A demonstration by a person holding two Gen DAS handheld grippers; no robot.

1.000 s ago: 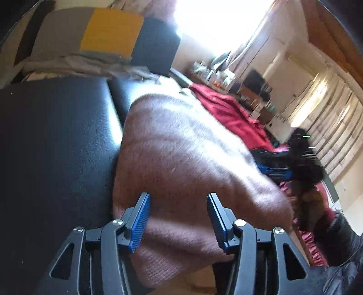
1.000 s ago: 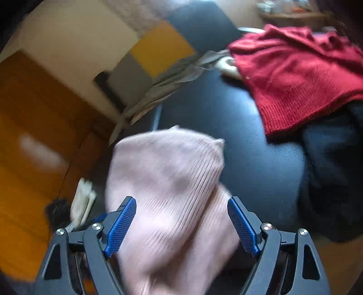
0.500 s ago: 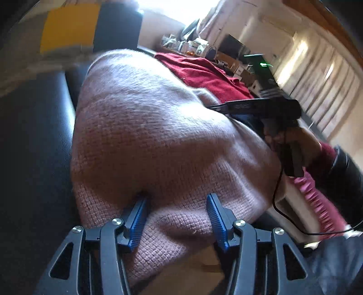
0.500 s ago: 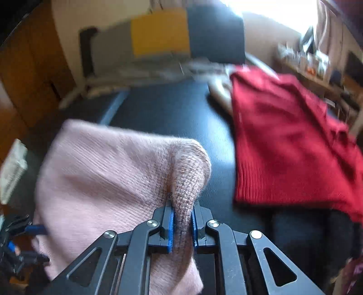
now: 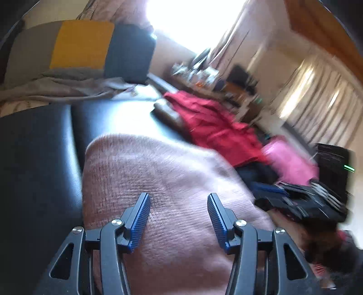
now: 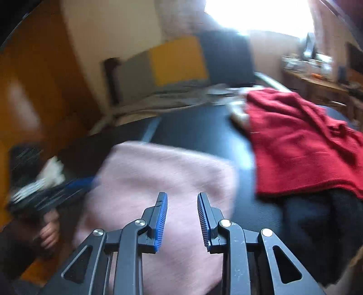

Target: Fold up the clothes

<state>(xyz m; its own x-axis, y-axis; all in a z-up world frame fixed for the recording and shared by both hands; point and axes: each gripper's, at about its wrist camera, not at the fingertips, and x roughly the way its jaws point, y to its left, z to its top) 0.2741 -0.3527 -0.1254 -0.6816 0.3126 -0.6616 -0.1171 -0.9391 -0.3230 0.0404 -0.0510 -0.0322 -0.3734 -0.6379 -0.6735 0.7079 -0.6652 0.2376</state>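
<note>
You have let go: your right gripper [image 6: 182,221] and left gripper [image 5: 178,221] now gape, holding nothing. The pink sweater [image 6: 163,181] lies folded on the near black couch [image 6: 199,127].

a black leather surface [image 5: 38,158] lies under the items, and at its far end stands a cushion [image 5: 81,45] in grey, yellow and dark panels, with a crumpled grey-beige cloth [image 5: 56,89] lying at its foot. beyond it a bright window [image 5: 192,18] is blown out white, pale curtains [image 5: 317,99] hang on the right wall, and a wooden sideboard [image 6: 317,88] carries a clutter of small objects too blurred to identify. in the right wrist view an orange-brown wooden panel [image 6: 34,90] fills the left side.
</note>
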